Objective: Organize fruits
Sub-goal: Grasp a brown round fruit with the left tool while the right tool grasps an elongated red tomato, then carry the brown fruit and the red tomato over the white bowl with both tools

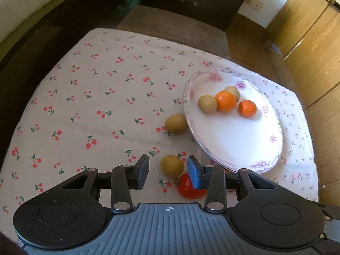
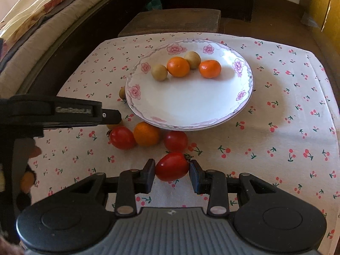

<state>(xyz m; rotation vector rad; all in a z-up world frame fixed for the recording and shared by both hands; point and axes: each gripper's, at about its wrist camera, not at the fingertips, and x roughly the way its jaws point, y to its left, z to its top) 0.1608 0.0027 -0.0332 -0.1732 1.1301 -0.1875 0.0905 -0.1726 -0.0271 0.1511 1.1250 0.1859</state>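
Note:
A white floral plate [image 2: 191, 106] [image 1: 233, 140] holds two oranges [image 2: 178, 66] [image 2: 210, 68] and two small tan fruits [image 2: 159, 72] [image 2: 192, 59]. On the cloth near it lie two red tomatoes [image 2: 122, 138] [image 2: 175, 141] and an orange [image 2: 146, 133]. My right gripper [image 2: 172, 173] has its jaws around an oblong red tomato [image 2: 171, 166], touching both sides. My left gripper [image 1: 167, 170] is open over a tan fruit [image 1: 171, 166]; another tan fruit [image 1: 175, 123] lies beside the plate, and a tomato [image 1: 188, 188] sits behind the right finger.
The cherry-print cloth [image 2: 286, 127] covers a low table. A dark wooden stool [image 2: 170, 21] stands behind it, a bed with bedding [image 2: 42, 10] at the left, wooden cabinets [image 1: 308, 42] at the right. The left gripper's body [image 2: 53, 112] shows in the right wrist view.

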